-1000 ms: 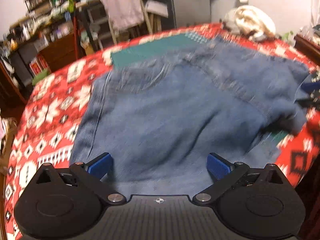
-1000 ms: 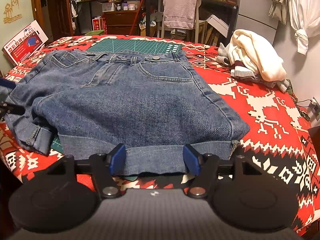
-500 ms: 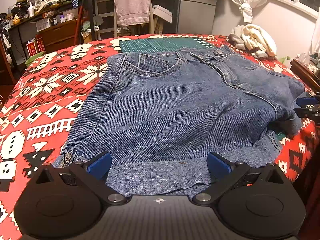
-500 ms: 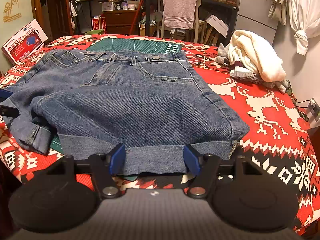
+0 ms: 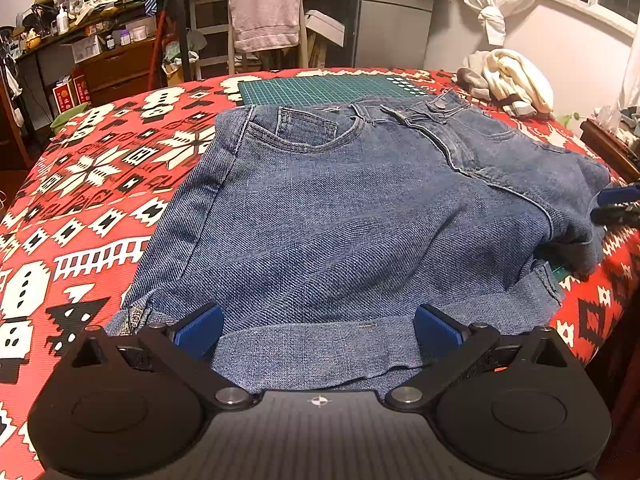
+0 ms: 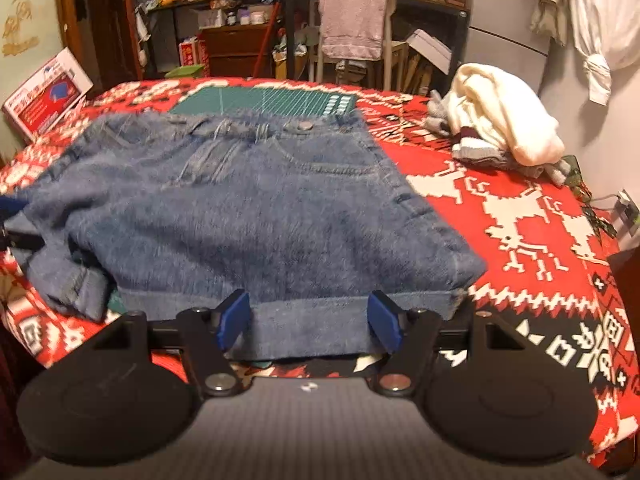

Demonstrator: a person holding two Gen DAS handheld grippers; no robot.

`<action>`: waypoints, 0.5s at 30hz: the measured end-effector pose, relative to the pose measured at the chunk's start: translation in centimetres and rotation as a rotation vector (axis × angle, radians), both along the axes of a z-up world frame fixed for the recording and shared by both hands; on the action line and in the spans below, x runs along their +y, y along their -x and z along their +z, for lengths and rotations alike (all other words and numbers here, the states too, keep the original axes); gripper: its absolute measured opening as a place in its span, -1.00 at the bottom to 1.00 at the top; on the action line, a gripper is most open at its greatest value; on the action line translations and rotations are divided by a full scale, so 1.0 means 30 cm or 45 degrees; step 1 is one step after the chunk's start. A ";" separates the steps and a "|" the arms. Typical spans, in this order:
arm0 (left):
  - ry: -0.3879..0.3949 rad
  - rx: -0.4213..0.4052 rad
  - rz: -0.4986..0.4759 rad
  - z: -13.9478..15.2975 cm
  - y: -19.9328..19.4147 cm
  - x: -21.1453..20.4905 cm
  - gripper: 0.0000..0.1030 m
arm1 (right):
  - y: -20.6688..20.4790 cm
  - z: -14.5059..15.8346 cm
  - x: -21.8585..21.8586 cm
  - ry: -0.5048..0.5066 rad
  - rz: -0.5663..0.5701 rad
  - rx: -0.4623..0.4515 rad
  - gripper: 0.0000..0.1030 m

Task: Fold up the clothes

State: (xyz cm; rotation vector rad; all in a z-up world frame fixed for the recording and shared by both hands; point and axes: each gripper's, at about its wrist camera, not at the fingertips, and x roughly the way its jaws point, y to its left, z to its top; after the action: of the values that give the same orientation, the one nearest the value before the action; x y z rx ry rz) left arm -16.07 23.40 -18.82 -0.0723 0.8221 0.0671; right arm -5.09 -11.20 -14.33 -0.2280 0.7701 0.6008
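Observation:
Blue denim shorts (image 5: 360, 208) lie front side up on a red patterned blanket (image 5: 92, 184), waistband at the far end. In the left wrist view my left gripper (image 5: 318, 328) stands open, its blue pads wide apart at the cuffed hem of one leg. In the right wrist view the same shorts (image 6: 248, 208) appear blurred, and my right gripper (image 6: 308, 322) is open with the other leg's cuff lying between its pads. The right gripper's tip (image 5: 616, 204) peeks in at the right edge of the left wrist view.
A green cutting mat (image 5: 320, 90) lies under the waistband. A pile of cream and grey clothes (image 6: 504, 124) sits at the back right. A chair with a pink towel (image 5: 264, 8) and cluttered shelves stand beyond the bed. The blanket drops off at the near edge.
The left gripper has swung and settled from a tilted, blurred view to a level one at the hem. The right wrist view has begun to shift and blur.

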 end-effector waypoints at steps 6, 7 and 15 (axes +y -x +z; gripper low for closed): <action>0.000 0.002 0.000 0.001 0.000 0.000 1.00 | -0.071 0.123 -0.016 -0.063 -0.018 -0.036 0.35; 0.000 0.001 0.000 0.001 0.000 0.000 1.00 | -0.092 0.140 -0.009 -0.059 -0.012 -0.054 0.35; 0.000 -0.002 0.000 0.000 0.000 0.002 1.00 | -0.390 0.122 0.103 -0.026 0.069 -0.006 0.27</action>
State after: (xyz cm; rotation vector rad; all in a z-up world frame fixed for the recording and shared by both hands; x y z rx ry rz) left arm -16.08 23.45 -18.81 -0.0724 0.8207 0.0668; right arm 6.60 -8.11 -10.68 -0.2319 0.7548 0.6586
